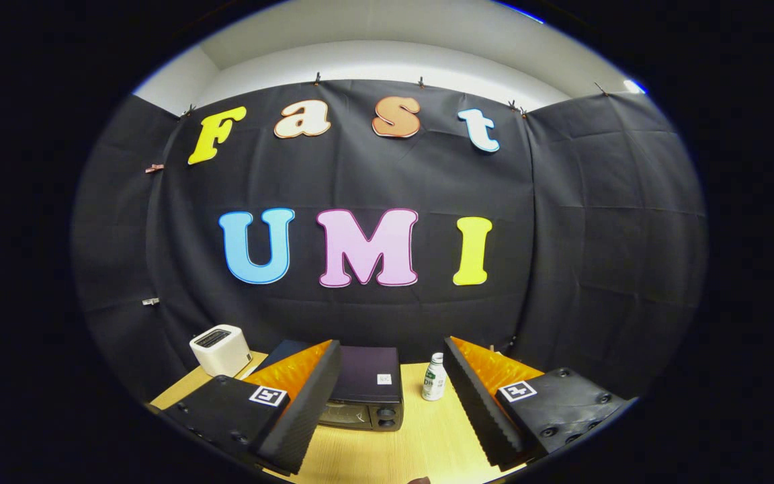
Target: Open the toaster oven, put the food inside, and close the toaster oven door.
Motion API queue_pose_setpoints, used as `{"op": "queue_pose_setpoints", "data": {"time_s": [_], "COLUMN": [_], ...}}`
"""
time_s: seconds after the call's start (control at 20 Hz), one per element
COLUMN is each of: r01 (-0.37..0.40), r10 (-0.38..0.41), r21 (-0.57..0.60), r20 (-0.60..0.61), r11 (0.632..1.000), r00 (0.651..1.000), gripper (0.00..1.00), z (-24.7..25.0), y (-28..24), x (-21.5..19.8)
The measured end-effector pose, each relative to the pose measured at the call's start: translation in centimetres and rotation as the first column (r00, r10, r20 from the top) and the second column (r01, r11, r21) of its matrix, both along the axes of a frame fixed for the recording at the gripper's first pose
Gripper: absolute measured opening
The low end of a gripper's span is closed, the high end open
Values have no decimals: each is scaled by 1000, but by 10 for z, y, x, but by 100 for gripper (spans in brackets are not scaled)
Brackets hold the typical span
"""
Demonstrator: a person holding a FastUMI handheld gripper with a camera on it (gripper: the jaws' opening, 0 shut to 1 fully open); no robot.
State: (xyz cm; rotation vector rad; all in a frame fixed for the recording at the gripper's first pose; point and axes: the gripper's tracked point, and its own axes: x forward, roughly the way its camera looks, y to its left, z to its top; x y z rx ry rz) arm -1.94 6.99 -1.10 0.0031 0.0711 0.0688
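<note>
The black two-finger gripper (392, 403) hangs wide open, holding nothing, above the pale wooden table (420, 444). Just ahead, partly behind its left finger, sits the black box-shaped toaster oven (368, 390), door closed. Beyond stand a small white plastic bottle (434, 378) and a cream slot toaster (220, 349)

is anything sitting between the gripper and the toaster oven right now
Nothing visible. The hand-held gripper is open, with the toaster oven just ahead between its fingers. The small bottle stands beside the oven, the white toaster off to the other side.
</note>
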Motion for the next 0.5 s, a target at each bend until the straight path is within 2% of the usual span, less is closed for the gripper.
{"op": "queue_pose_setpoints", "data": {"time_s": [0.5], "r01": [-9], "r10": [9], "r21": [-4], "r20": [-3], "r11": [1000], "r00": [1000], "gripper": [98], "z": [0], "y": [7], "x": [7]}}
